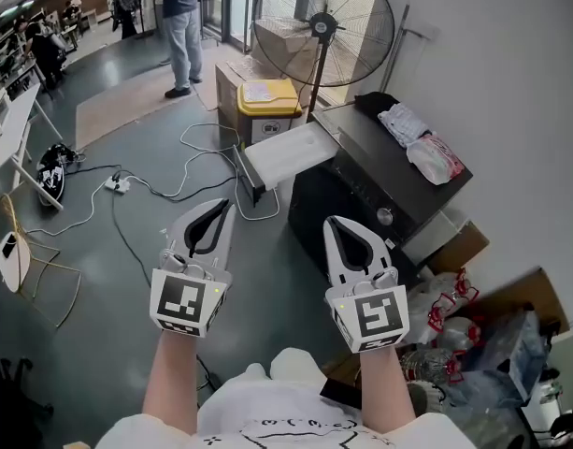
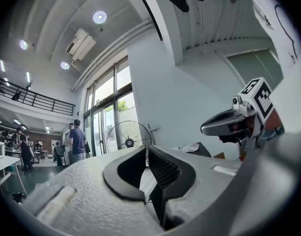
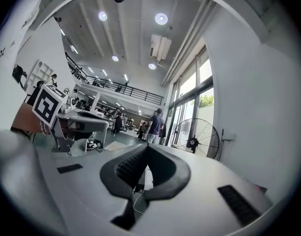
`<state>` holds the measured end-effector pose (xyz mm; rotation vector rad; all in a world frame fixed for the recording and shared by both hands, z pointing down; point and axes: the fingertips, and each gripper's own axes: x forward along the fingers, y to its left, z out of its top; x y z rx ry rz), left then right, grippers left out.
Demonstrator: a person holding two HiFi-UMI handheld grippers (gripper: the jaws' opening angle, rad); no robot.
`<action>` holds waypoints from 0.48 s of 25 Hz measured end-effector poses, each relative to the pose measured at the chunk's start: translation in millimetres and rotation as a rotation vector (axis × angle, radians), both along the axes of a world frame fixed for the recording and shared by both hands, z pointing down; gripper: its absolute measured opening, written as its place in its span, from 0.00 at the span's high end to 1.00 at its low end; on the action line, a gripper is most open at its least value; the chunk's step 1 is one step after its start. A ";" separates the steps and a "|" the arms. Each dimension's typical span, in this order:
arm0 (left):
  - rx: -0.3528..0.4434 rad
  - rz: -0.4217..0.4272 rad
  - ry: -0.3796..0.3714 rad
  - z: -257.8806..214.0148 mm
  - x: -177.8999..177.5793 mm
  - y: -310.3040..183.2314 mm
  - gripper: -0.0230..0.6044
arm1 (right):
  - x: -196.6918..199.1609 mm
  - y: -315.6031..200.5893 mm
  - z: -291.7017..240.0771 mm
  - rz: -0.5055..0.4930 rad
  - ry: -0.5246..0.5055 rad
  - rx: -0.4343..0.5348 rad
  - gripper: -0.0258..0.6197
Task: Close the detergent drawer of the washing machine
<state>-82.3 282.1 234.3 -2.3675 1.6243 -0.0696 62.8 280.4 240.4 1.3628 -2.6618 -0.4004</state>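
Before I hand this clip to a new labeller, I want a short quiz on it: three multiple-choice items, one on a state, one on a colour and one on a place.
1. How does the detergent drawer of the washing machine stand?
A pushed in flush
B pulled out
C taken off the machine

2. What colour is the lid of the bin?
A yellow
B red
C blue

3. Where does the white bundle lie?
A in the bin
B on top of the washing machine
C on the detergent drawer

Answers:
1 B: the white drawer juts out from the machine's upper front.
2 A: the lid shows plain yellow in the head view.
3 B: the bundle rests on the machine's black top.
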 end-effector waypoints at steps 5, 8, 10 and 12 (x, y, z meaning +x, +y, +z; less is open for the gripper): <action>-0.031 0.017 0.034 11.2 -6.7 -12.7 0.92 | -6.2 -14.5 6.8 0.001 0.008 -0.013 0.96; -0.063 0.030 0.048 19.5 -8.2 -28.4 0.80 | -13.4 -31.9 9.3 -0.021 0.015 -0.009 0.96; -0.080 0.035 0.067 22.6 -9.3 -41.2 0.73 | -16.9 -46.1 9.5 -0.032 0.015 -0.009 0.96; -0.102 0.036 0.089 27.5 -10.1 -54.6 0.63 | -17.2 -60.8 12.0 -0.038 0.012 -0.018 0.96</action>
